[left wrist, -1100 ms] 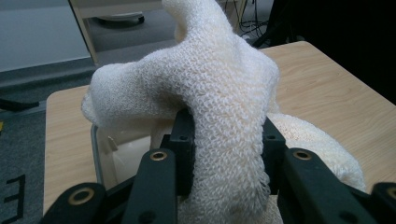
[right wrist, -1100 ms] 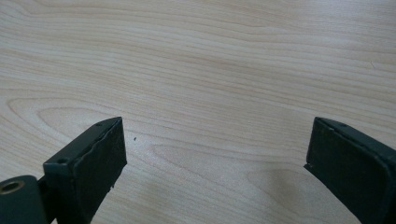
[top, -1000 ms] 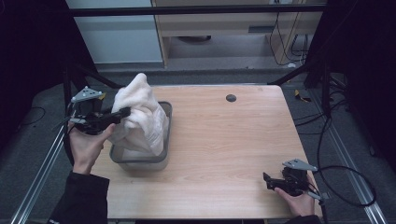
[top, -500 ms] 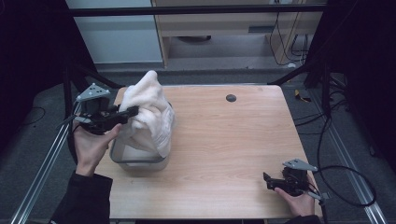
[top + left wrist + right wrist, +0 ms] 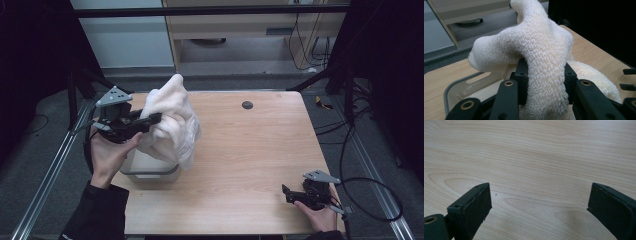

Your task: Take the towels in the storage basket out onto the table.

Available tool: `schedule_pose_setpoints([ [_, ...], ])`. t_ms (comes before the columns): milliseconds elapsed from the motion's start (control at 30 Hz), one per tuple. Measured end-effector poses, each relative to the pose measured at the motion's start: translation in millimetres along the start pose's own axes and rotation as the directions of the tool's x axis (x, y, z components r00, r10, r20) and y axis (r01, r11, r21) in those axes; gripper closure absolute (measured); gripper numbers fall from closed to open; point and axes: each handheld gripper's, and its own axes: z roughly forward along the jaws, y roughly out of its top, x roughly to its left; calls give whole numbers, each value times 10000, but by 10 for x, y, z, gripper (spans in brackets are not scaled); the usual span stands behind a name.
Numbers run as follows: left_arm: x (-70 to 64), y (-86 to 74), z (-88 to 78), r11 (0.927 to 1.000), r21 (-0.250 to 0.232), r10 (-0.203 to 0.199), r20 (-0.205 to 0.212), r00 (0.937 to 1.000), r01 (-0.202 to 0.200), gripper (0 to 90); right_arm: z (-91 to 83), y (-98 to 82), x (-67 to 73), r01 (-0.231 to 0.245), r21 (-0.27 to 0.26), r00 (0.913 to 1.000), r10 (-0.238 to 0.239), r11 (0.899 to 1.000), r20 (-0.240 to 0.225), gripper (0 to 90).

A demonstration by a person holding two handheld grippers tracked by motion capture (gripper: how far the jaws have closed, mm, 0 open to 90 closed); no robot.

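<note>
A cream knitted towel (image 5: 172, 122) hangs bunched above a grey plastic bin (image 5: 150, 170) at the table's left. My left gripper (image 5: 152, 119) is shut on a thick fold of it, lifted over the bin's near side. In the left gripper view the towel (image 5: 544, 57) bulges up between the two black jaws, and the bin's rim (image 5: 461, 82) shows below. My right gripper (image 5: 286, 192) rests low at the table's front right corner, open with nothing in it. The right gripper view looks past its fingers (image 5: 474, 205) at bare wood.
The wooden table (image 5: 250, 150) has a round black grommet (image 5: 247, 105) near its back edge. Metal frame rails run along both sides. A black cable loops on the floor to the right. A cabinet stands behind the table.
My left gripper has risen and shifted right with the towel, drawing more of the cloth up out of the bin. The right gripper has not moved.
</note>
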Motion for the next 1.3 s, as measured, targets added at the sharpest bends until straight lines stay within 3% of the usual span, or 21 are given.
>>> schedule_pose_setpoints([
  [567, -284, 110, 157, 9991, -54, 418, 652, 9970, -415, 667, -8, 3, -12, 59, -43, 10000, -59, 10000, 17, 49],
  [1033, -575, 171, 410, 9967, 71, 789, 1373, 9874, -807, 666, -17, 6, -21, -22, -106, 10000, 22, 9999, -2, 51],
  [1300, -762, 174, 633, 9935, 278, 1033, 1796, 9783, -1100, 666, -18, 7, -34, 33, -144, 10000, -33, 9999, 41, 53],
])
